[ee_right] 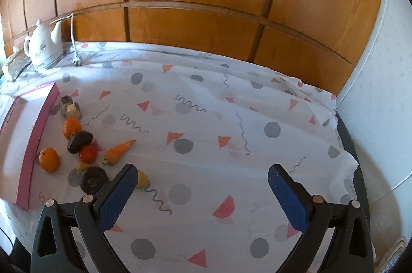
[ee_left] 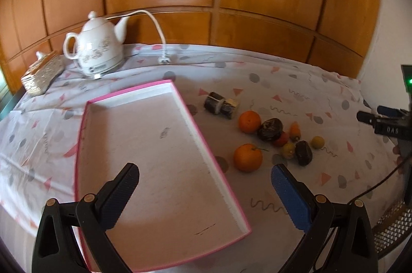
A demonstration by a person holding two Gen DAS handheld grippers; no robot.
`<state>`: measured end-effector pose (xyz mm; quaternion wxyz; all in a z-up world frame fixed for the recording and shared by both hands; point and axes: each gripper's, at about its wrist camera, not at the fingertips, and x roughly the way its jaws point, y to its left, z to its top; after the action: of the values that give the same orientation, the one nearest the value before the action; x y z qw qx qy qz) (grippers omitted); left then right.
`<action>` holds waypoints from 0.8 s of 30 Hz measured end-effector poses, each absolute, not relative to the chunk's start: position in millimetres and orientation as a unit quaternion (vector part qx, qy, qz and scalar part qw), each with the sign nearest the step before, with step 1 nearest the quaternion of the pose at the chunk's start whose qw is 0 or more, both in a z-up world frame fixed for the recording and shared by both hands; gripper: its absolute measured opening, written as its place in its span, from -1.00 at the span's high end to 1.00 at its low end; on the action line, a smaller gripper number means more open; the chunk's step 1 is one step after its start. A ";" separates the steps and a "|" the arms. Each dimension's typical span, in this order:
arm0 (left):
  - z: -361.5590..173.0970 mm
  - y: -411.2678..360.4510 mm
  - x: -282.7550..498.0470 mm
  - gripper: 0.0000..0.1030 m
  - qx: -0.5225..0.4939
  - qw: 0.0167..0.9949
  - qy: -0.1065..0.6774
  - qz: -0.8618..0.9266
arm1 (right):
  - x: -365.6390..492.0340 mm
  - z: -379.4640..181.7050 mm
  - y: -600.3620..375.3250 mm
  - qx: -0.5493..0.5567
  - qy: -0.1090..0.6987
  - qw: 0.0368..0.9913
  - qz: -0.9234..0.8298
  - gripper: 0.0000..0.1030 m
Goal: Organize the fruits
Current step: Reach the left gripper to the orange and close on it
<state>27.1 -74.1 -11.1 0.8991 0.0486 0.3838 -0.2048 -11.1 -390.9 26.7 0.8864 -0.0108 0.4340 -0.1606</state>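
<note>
A shallow pink-rimmed tray [ee_left: 85, 133] lies on the patterned cloth, with nothing in it. My left gripper [ee_left: 204, 176] is open above the tray's near right part. To its right lies a cluster of fruit: two oranges [ee_left: 247, 157], dark avocados [ee_left: 270, 129], a carrot [ee_left: 295, 131], small yellow fruits [ee_left: 317, 142] and a red one [ee_left: 282, 139]. In the right wrist view the tray [ee_right: 41, 118] is at the left, with the oranges [ee_right: 49, 159], carrot [ee_right: 119, 150] and red fruit [ee_right: 88, 153]. My right gripper [ee_right: 202, 179] is open and empty, right of the fruit.
A white electric kettle [ee_left: 99, 48] with its cord and plug [ee_left: 164, 59] stands at the back left beside a glittery box [ee_left: 42, 74]. Two dark wrapped pieces [ee_left: 222, 105] lie behind the fruit. A wooden panelled wall runs behind the table. The table's right edge [ee_right: 352, 144] drops off.
</note>
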 end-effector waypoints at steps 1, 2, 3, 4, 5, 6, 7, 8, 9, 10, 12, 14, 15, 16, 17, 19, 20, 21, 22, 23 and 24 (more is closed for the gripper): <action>-11.8 -79.3 29.3 -0.99 0.059 0.898 0.382 -0.210 | -10.9 28.1 -393.9 -0.007 0.435 0.886 -0.162 -0.99; -12.0 -81.7 30.3 -0.99 0.064 0.898 0.380 -0.214 | -10.6 29.8 -397.4 -0.006 0.435 0.885 -0.166 -0.99; -12.2 -84.4 31.5 -0.99 0.069 0.897 0.378 -0.217 | -10.4 31.7 -401.4 -0.006 0.435 0.884 -0.172 -0.99; -13.1 -88.0 34.4 -0.99 0.078 0.895 0.380 -0.221 | -9.6 32.7 -405.1 -0.005 0.435 0.883 -0.176 -0.99; -13.7 -90.3 36.6 -0.99 0.080 0.891 0.385 -0.226 | -9.4 34.2 -410.5 -0.004 0.436 0.881 -0.183 -0.99; -14.7 -93.5 40.0 -0.99 0.084 0.885 0.394 -0.235 | -9.6 35.6 -417.5 -0.002 0.437 0.879 -0.192 -0.99; -15.1 -96.1 41.3 -0.99 0.089 0.882 0.396 -0.239 | -10.5 36.8 -424.6 0.001 0.437 0.877 -0.202 -0.99; -15.4 -99.0 42.4 -0.99 0.097 0.881 0.395 -0.241 | -11.7 36.8 -432.1 0.006 0.436 0.875 -0.212 -0.99; -16.1 -102.3 42.9 -0.99 0.108 0.880 0.394 -0.243 | -13.8 37.2 -441.4 0.014 0.437 0.872 -0.222 -0.99; -17.3 -105.7 43.6 -0.99 0.117 0.878 0.394 -0.246 | -15.0 37.2 -446.7 0.017 0.437 0.870 -0.226 -0.99; -19.4 -109.8 45.5 -0.99 0.122 0.873 0.398 -0.254 | -18.1 36.5 -458.9 0.019 0.439 0.866 -0.241 -0.99; -20.6 -113.8 47.2 -0.99 0.126 0.871 0.398 -0.259 | -19.7 34.3 -469.4 0.022 0.440 0.862 -0.251 -0.99; -21.8 -116.4 48.6 -0.99 0.130 0.870 0.398 -0.260 | -20.7 32.9 -474.2 0.026 0.441 0.860 -0.255 -0.99; -22.8 -117.7 49.5 -0.99 0.132 0.869 0.400 -0.261 | -22.2 30.7 -480.3 0.034 0.441 0.858 -0.260 -0.99; -24.6 -120.6 51.9 -0.97 0.135 0.865 0.404 -0.265 | -23.2 28.7 -484.4 0.040 0.442 0.857 -0.263 -0.99; -27.1 -124.1 54.5 -0.84 0.136 0.859 0.409 -0.274 | -25.0 22.9 -492.5 0.059 0.442 0.853 -0.271 -0.97; -29.0 -127.2 56.6 -0.78 0.140 0.854 0.415 -0.281 | -26.2 20.8 -497.2 0.068 0.439 0.852 -0.277 -0.96; -30.5 -129.5 58.0 -0.71 0.143 0.851 0.418 -0.285 | -28.1 20.8 -502.8 0.076 0.434 0.850 -0.289 -0.93; -32.4 -132.2 59.3 -0.67 0.146 0.848 0.421 -0.289 | -30.6 21.4 -507.8 0.085 0.426 0.849 -0.302 -0.92; -34.1 -134.8 60.4 -0.59 0.150 0.844 0.424 -0.294 | -36.1 23.7 -517.2 0.106 0.413 0.847 -0.319 -0.92; -36.0 -137.7 61.5 -0.51 0.156 0.840 0.426 -0.297 | -41.2 24.2 -524.6 0.126 0.404 0.843 -0.331 -0.92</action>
<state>61.5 -137.7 -36.0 0.8402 0.1559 0.4259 -0.2974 -41.2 -524.6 24.2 0.8433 0.1263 0.4043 -0.3308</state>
